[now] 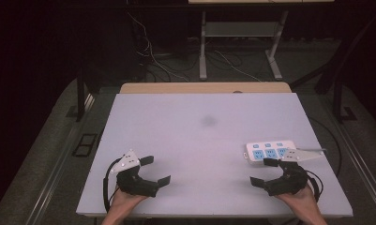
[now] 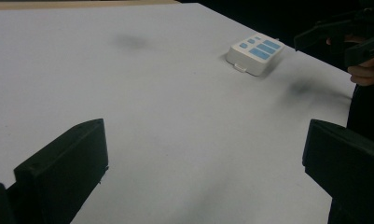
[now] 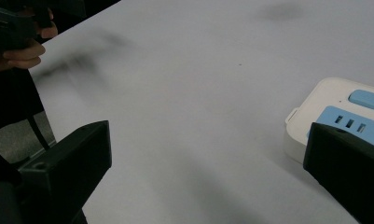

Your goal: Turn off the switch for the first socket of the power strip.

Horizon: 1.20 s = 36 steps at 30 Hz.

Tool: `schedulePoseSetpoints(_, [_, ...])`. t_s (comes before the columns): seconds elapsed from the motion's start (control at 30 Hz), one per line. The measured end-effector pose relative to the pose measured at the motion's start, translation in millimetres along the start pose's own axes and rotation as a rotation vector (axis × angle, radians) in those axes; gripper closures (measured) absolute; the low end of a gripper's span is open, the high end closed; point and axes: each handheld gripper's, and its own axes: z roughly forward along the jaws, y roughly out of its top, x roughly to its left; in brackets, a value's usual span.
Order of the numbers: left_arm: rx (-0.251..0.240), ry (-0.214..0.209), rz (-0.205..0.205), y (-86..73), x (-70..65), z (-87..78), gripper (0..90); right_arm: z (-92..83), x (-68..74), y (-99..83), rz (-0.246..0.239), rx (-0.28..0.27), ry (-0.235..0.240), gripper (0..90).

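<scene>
A white power strip (image 1: 267, 151) with blue sockets and blue buttons lies flat on the right part of the white table (image 1: 199, 131). My right gripper (image 1: 261, 172) rests just in front of it near the table's front edge, jaws wide open and nothing between them. In the right gripper view the power strip (image 3: 343, 116) sits beside the right jaw, apart from it, and the right gripper (image 3: 203, 163) frames bare table. My left gripper (image 1: 157, 170) stands open at the front left. In the left gripper view the power strip (image 2: 255, 52) lies far off, beyond the left gripper (image 2: 205, 158).
A faint dark smudge (image 1: 208, 121) marks the middle of the table. A wooden edge (image 1: 204, 87) runs along its far side. Behind it, desk legs (image 1: 203, 44) and loose cables (image 1: 153, 56) lie on the dark floor.
</scene>
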Motion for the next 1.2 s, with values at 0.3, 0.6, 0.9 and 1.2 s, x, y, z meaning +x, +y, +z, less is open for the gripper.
schedulePoseSetpoints(0.3, [0.007, -0.006, 0.003, -0.6, 0.2, 1.2, 0.0, 0.2, -0.7, -0.3, -0.005, 0.010, -0.001, 0.7])
schedulePoseSetpoints(0.6, [0.012, -0.013, 0.003, -0.7, 1.1, 1.6, 0.0, -1.2, -3.7, -1.0, 0.013, 0.018, -0.018, 0.7])
schedulePoseSetpoints(0.9, [0.009, -0.013, -0.003, -1.2, 1.4, 0.5, 0.0, -4.0, -3.8, -1.2, 0.017, 0.029, -0.026, 0.7])
schedulePoseSetpoints(1.2, [0.009, -0.011, -0.010, -2.0, 1.9, 0.1, 0.0, -10.6, -7.1, 0.8, 0.021, 0.043, -0.038, 0.7])
